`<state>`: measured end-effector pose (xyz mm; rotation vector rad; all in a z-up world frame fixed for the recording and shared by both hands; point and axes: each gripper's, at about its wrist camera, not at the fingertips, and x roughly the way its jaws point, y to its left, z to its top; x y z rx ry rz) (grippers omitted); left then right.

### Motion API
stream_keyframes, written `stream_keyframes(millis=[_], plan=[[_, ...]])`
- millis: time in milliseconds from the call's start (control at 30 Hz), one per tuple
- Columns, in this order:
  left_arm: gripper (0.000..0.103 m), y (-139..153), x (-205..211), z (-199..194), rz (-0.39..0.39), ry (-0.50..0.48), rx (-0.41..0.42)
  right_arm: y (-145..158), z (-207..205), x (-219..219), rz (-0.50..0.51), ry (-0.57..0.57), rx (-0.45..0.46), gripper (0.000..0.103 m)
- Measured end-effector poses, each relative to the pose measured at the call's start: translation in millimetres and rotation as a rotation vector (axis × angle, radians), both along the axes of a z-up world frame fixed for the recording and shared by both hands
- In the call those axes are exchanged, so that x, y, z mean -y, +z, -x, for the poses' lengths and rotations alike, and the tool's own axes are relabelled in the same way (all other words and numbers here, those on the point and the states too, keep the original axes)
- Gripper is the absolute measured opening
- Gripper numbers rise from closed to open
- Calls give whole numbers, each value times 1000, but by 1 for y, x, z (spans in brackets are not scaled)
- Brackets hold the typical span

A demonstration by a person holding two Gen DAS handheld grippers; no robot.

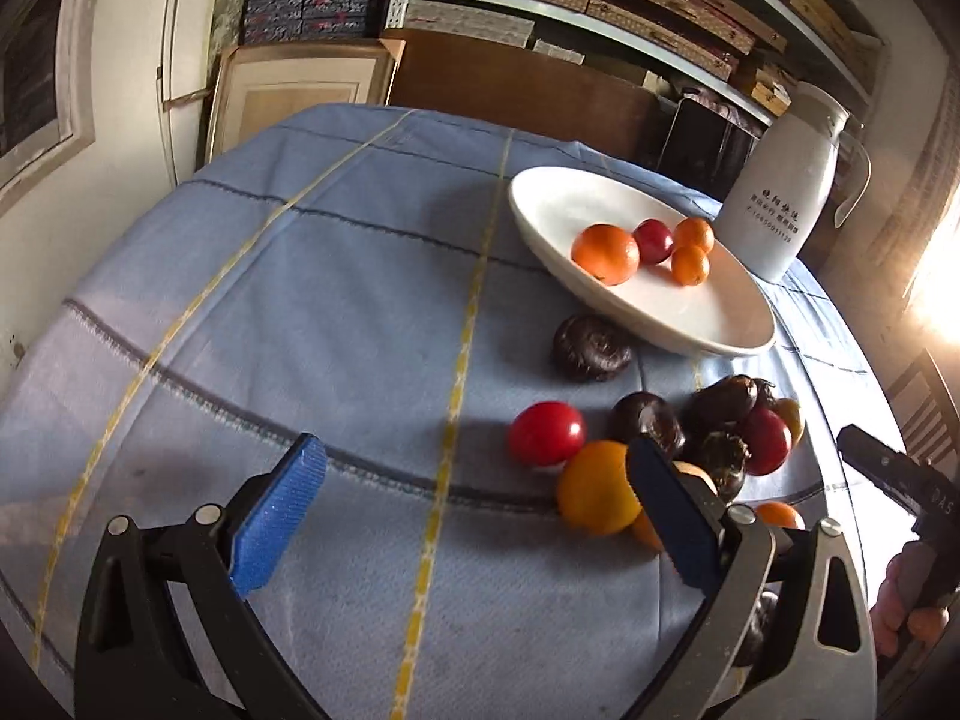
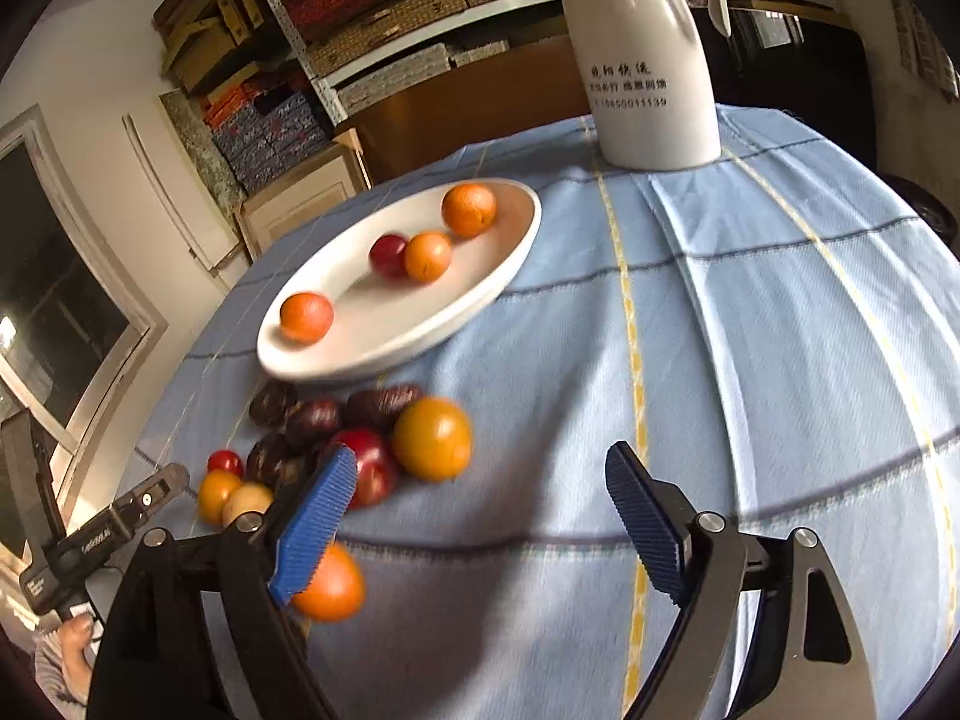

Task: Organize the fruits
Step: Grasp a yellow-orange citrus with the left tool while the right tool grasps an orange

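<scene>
Fruits lie in two groups on a table [image 1: 252, 312] covered with a blue checked cloth. First group: a white oval plate [image 1: 708, 324] toward the far edge of the table holds three oranges and one red fruit; in the left wrist view the largest orange [image 1: 605, 254] lies nearest the plate's near rim, with the red fruit [image 1: 653, 240] and two smaller oranges behind it. Second group: a loose cluster on the cloth just beside the plate's near rim, made up of dark brown fruits, red fruits and oranges; one dark fruit [image 1: 591, 348] sits apart from the rest, next to the plate. A red fruit [image 1: 546, 433] and a yellow-orange fruit [image 1: 597, 487] lie touching at the cluster's near side. A white jug [image 2: 648, 60] with printed lettering stands at the far edge of the table, near the plate.

Left gripper [image 1: 474, 516]: jaws wide apart, nothing between the blue pads; its right pad overlaps the cluster in view. Right gripper [image 2: 480, 525]: jaws spread wide, nothing gripped; an orange [image 2: 330, 588], blurred, shows just behind its left pad, and whether they touch cannot be told.
</scene>
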<state>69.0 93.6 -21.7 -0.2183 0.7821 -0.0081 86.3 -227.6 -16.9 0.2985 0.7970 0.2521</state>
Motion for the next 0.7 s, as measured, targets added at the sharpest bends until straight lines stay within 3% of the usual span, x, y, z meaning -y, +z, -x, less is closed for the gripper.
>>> stream_keyframes(millis=[100,433,700], plan=[[98,-2,1,1,-5,-4,-9,-1,9,-5,18,12,5,93],[99,-11,26,-7,-85,-96,-61,-1,10,-5,29,3,-7,93],[99,-10,-1,14,-121,17,-73,0,10,-1,7,-6,-4,93]])
